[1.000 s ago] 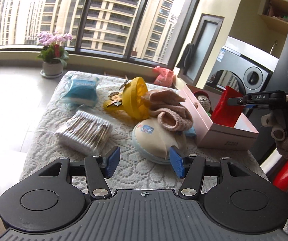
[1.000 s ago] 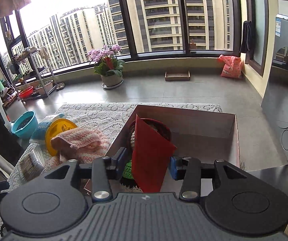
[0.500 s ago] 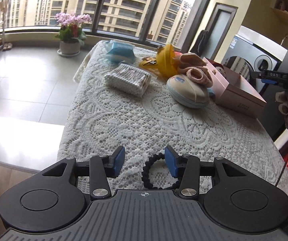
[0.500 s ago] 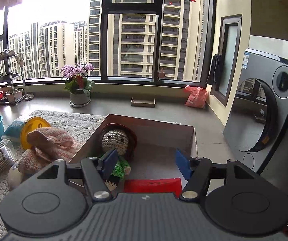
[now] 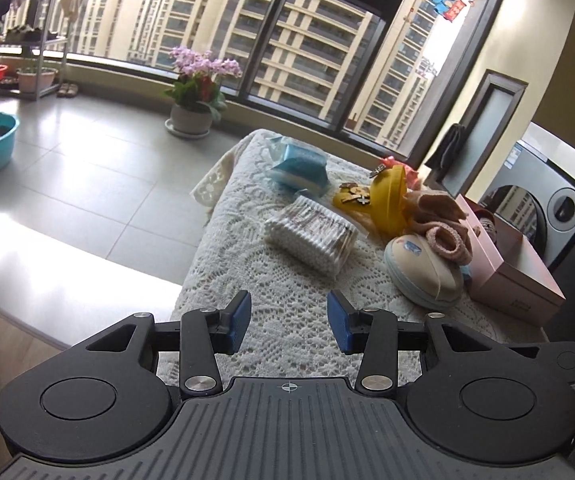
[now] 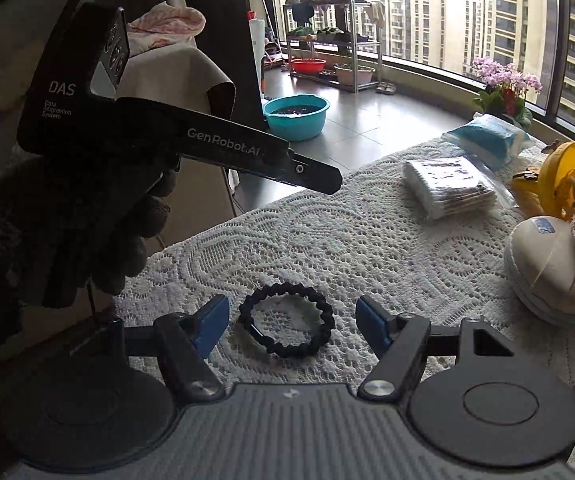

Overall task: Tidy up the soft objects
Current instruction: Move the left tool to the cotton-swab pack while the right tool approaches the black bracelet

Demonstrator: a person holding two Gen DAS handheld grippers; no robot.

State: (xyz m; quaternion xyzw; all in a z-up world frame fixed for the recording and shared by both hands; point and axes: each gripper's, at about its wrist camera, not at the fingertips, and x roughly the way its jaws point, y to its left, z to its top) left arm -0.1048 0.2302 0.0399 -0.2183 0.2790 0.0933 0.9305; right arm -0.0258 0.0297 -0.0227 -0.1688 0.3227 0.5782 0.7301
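A black beaded hair ring (image 6: 287, 325) lies flat on the lace tablecloth (image 6: 367, 248) near the table's front. My right gripper (image 6: 289, 322) is open and straddles it, with the blue pads clear of it on both sides. My left gripper (image 5: 289, 322) is open and empty above bare lace; from the right wrist it shows side-on (image 6: 319, 178) in a gloved hand (image 6: 87, 232), up and to the left of the ring. Further back sit a pink knitted bundle (image 5: 443, 220) on a cream round pad (image 5: 423, 274), and a pink box (image 5: 515, 268).
A bag of cotton swabs (image 5: 311, 232), a blue tissue pack (image 5: 299, 164) and a yellow round lid (image 5: 387, 200) with keys lie mid-table. A washing machine (image 5: 559, 200) stands behind the box. On the floor are a teal basin (image 6: 296, 114) and a flower pot (image 5: 191, 118).
My right gripper let go of the red cloth into the pink box, then swung left and down over the black ring. My left gripper drew back from the pile; the ring has left its view.
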